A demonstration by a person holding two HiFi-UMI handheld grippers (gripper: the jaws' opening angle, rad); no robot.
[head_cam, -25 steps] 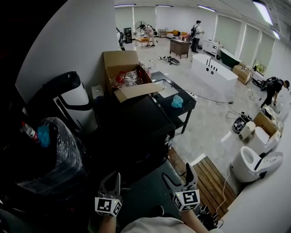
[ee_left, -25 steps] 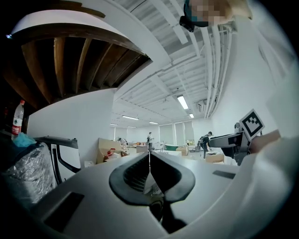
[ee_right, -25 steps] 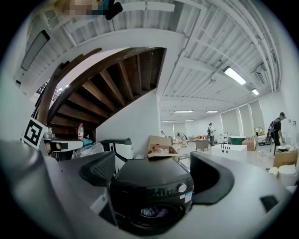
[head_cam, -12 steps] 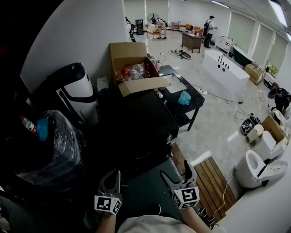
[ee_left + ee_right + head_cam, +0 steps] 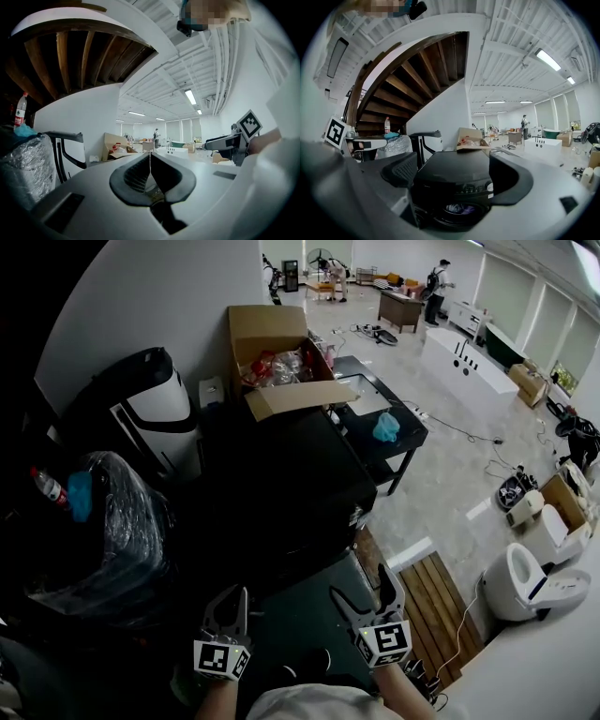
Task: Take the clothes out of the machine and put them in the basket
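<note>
left gripper (image 5: 228,601) jaws together | right gripper (image 5: 364,590) jaws wide, empty | only its view shows clothes (image 5: 458,208) in machine (image 5: 454,180)

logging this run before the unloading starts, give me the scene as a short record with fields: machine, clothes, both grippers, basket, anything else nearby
machine: black front-loader, straight ahead of both grippers
clothes: purple and white fabric showing at the round door, low on the machine's front
left gripper: fingers together, nothing between them
right gripper: fingers apart, empty, aimed at the machine
basket: not visible in any view
cardboard box: open, beyond the machine
</note>
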